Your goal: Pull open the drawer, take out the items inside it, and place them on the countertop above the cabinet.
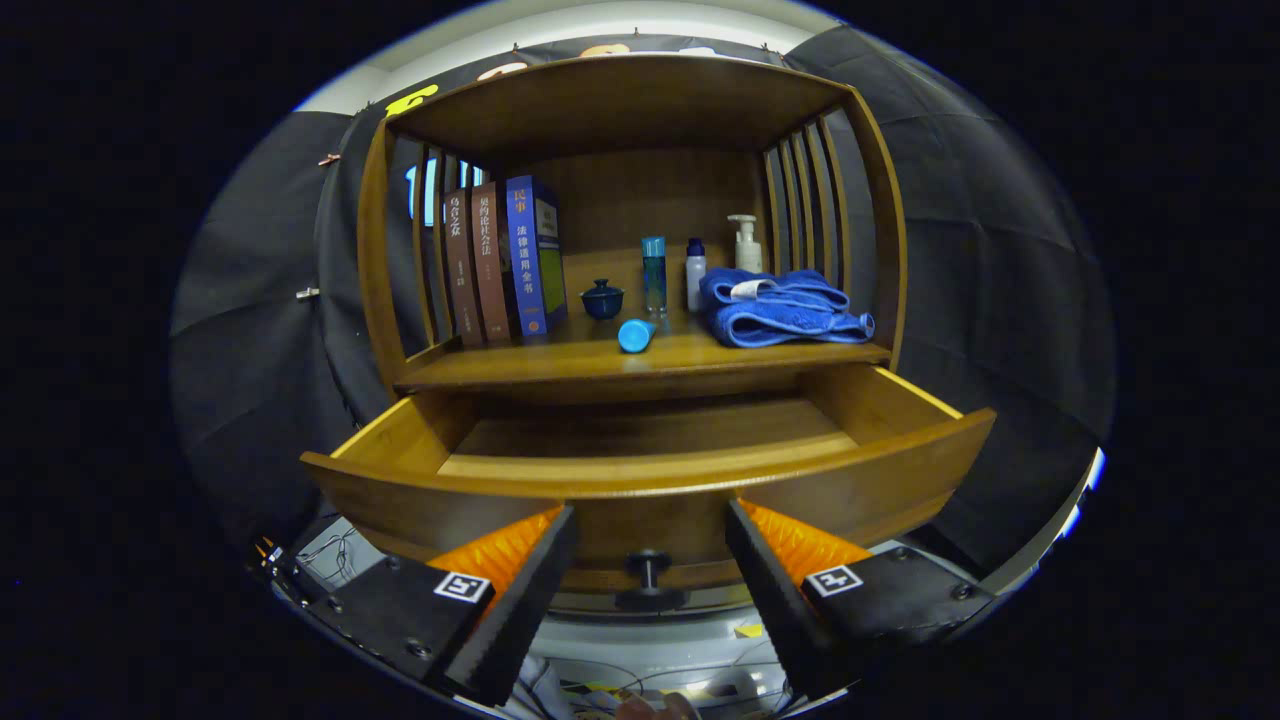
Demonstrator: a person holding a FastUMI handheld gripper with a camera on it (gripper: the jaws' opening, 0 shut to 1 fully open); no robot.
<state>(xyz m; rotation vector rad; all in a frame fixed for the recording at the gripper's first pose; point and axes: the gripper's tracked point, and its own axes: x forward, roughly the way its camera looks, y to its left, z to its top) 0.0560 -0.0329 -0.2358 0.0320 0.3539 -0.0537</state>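
Observation:
The wooden cabinet's drawer (860,480) stands pulled out toward me, and the part of its floor I can see holds nothing. Its dark knob (648,578) sits low between my fingers, untouched. My gripper (650,515) is open, with its fingertips close in front of the drawer's front panel. On the countertop (560,362) above lie a blue tube (636,335) on its side and a folded blue towel (780,308). A small blue lidded cup (602,299), a tall blue bottle (654,274), a white bottle (695,272) and a pump bottle (746,244) stand there too.
Three upright books (505,260) stand at the left of the countertop against slatted side walls. A wooden top board (620,100) roofs the shelf space. Cables and clutter lie on the floor below the drawer.

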